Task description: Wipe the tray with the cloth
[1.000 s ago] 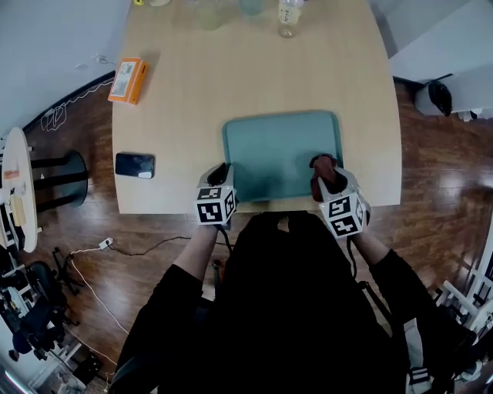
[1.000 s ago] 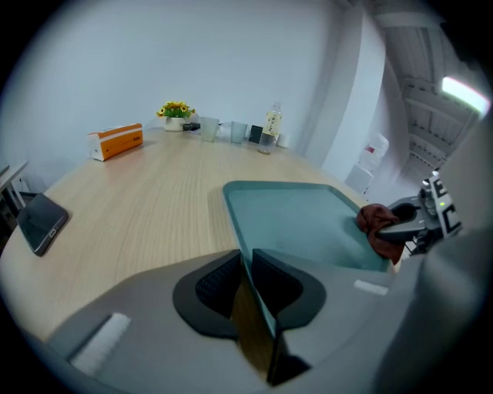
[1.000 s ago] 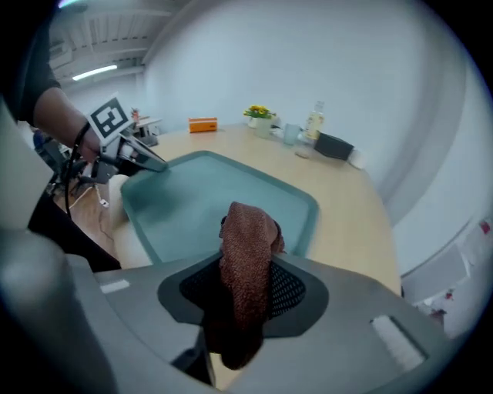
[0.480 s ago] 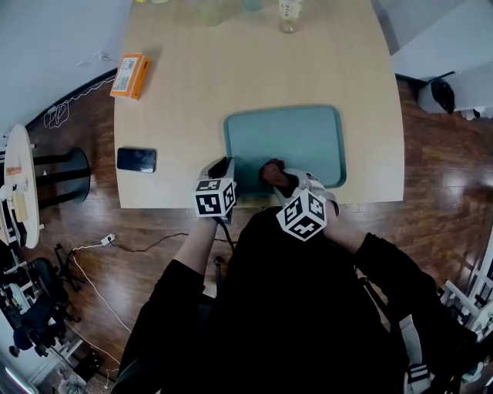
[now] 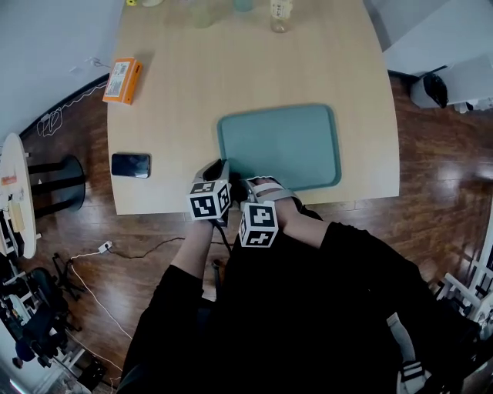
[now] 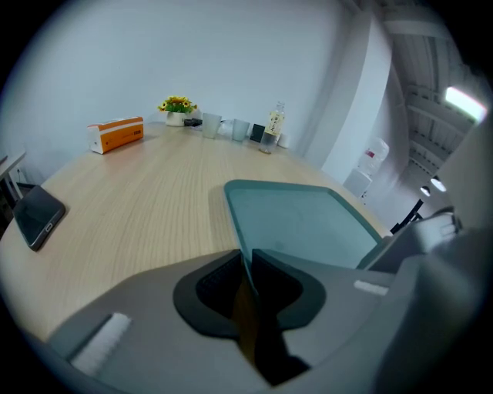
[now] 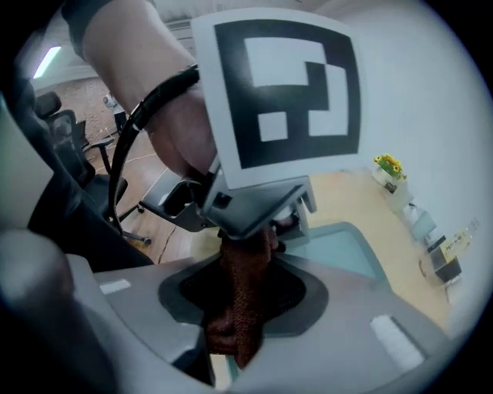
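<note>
Left gripper (image 5: pixel 223 166) pinches tray (image 5: pixel 281 146) edge; right gripper (image 5: pixel 248 185) clamps cloth (image 7: pixel 245 286).

left claw (image 6: pixel 248 258) pinching tray (image 5: pixel 281 146), right claw (image 7: pixel 248 250) gripping cloth (image 7: pixel 240 308)

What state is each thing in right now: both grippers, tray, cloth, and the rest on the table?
Left gripper: shut on the tray's near left rim.
Right gripper: shut on the cloth, right beside the left gripper.
Tray: flat on the table, near its front edge, bare.
Cloth: bunched, hanging from the right jaws.
Phone: lying flat, screen dark.
Box: lying flat, closed.
Bottle: upright.
</note>
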`<state>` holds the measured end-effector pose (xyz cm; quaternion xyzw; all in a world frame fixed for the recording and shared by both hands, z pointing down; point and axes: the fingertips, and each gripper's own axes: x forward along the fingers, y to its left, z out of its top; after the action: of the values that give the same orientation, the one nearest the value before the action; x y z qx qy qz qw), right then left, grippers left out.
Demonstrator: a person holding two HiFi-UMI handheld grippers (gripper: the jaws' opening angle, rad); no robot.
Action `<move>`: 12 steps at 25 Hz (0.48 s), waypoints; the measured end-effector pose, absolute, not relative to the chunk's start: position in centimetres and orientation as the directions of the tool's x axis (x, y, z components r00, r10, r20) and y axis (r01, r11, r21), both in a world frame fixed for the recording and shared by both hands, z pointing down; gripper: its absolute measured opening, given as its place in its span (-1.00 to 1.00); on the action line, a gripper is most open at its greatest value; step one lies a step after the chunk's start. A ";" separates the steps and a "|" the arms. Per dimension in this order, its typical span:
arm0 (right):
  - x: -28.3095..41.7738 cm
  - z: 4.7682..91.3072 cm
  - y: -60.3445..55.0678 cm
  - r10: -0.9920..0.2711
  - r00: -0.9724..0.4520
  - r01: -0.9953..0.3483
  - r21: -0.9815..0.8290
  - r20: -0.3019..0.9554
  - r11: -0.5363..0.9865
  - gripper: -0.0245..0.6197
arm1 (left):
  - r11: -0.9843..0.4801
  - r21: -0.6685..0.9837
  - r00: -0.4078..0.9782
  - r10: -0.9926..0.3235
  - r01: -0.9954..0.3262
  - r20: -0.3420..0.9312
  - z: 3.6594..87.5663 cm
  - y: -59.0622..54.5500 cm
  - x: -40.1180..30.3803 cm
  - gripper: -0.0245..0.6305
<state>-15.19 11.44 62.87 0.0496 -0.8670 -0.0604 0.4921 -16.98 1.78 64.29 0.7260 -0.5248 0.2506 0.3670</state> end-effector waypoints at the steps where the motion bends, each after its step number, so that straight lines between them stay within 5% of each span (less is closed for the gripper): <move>1: -14.6 62.8 11.3 -0.142 -0.508 -0.048 0.137 0.849 0.989 -0.52 | -0.181 0.264 0.319 -0.581 -0.947 0.749 64.3 1.8 -17.0 -0.84; 12: 8.3 62.6 6.7 -0.329 -0.421 -0.568 0.038 0.845 0.822 -0.51 | -0.183 0.259 0.317 -0.581 -0.948 0.749 64.5 2.0 -17.0 -0.84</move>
<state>8.29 6.73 62.59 0.2693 -0.8330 0.1279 0.4661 -17.04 1.95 64.53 0.7263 -0.5265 0.2534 0.3621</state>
